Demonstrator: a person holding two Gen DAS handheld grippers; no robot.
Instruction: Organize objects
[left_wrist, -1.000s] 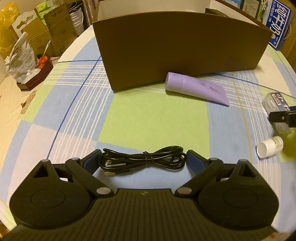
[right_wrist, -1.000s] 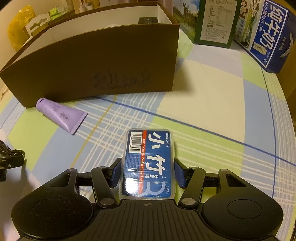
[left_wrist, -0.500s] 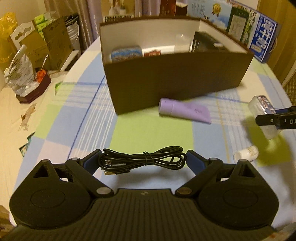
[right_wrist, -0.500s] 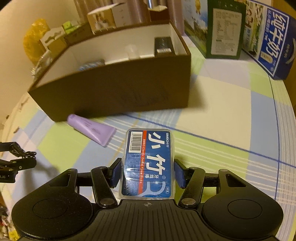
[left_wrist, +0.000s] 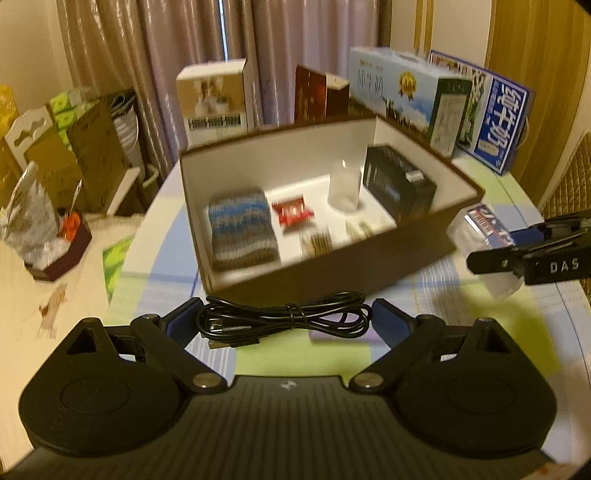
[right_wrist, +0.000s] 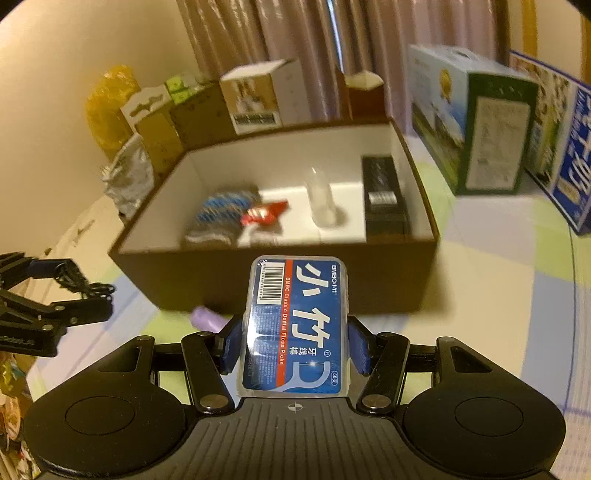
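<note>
Left gripper (left_wrist: 286, 321), lower centre of its view, pinches a coiled black USB cable (left_wrist: 284, 320) by both ends. Right gripper (right_wrist: 293, 341) clamps a blue dental floss pick box (right_wrist: 297, 325), upright at frame centre. Open brown cardboard box (right_wrist: 280, 275) fills mid-frame beyond both, holding a striped knit item (left_wrist: 242, 229), red wrapper (left_wrist: 292, 213), black box (left_wrist: 397, 184).

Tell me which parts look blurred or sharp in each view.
Left wrist view: the box and its contents are motion-blurred, the held cable is sharp. Right wrist view: the floss pick case is sharp, the box contents smeared.
</note>
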